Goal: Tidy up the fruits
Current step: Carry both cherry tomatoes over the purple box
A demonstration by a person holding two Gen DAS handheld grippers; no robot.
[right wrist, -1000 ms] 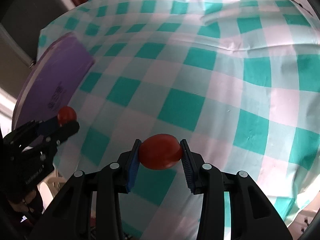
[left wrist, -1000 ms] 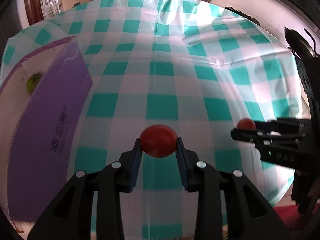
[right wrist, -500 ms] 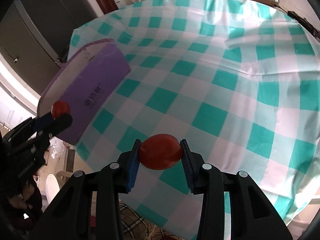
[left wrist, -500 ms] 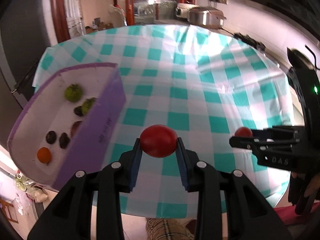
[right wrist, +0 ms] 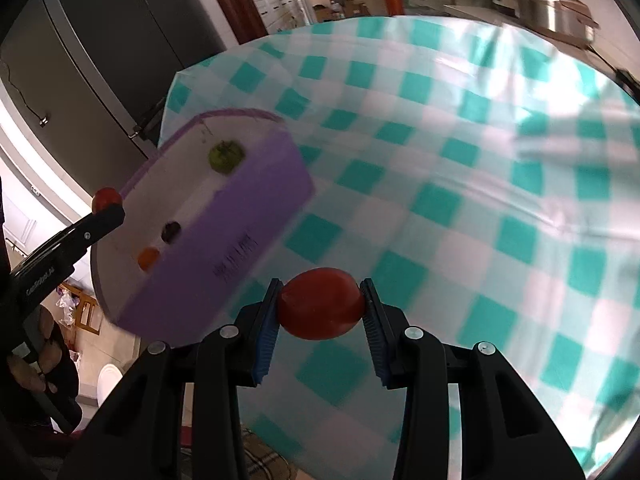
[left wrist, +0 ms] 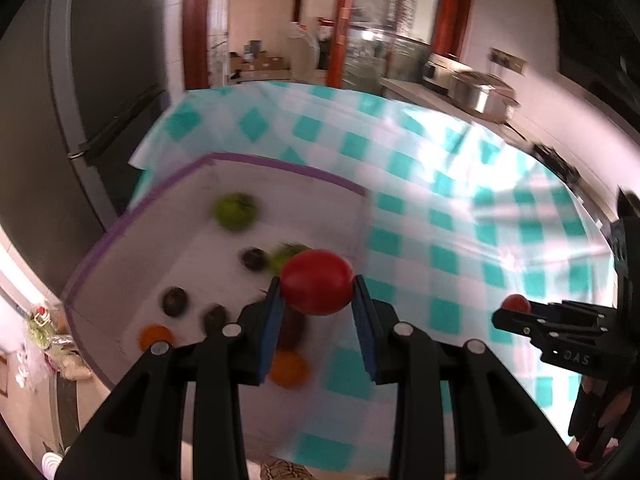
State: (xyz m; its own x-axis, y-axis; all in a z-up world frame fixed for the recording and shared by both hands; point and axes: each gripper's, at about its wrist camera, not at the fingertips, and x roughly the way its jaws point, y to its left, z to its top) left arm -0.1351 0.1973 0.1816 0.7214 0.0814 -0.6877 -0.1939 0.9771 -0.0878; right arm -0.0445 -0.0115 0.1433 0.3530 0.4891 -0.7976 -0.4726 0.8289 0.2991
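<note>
My left gripper (left wrist: 317, 287) is shut on a red tomato (left wrist: 316, 282) and hangs over the right part of the purple box (left wrist: 280, 165). The box has a white inside and holds green, dark and orange fruits (left wrist: 235, 210). My right gripper (right wrist: 321, 303) is shut on a second red tomato (right wrist: 321, 309), above the checked cloth just right of the purple box (right wrist: 236, 216). In the left wrist view the right gripper (left wrist: 516, 307) shows at the right with its tomato (left wrist: 516, 304). The left gripper (right wrist: 105, 205) with its tomato (right wrist: 106, 197) appears at the left of the right wrist view.
A teal-and-white checked tablecloth (right wrist: 460, 168) covers the round table. A dark fridge (left wrist: 92, 112) stands behind the box. Steel pots (left wrist: 480, 94) sit on a counter at the back right. The table's near edge drops to the floor (right wrist: 120, 344) below the box.
Both grippers have risen and swung left toward the purple box, each keeping its tomato. The box's inside with its fruits has come into view, and the left gripper now hangs over it.
</note>
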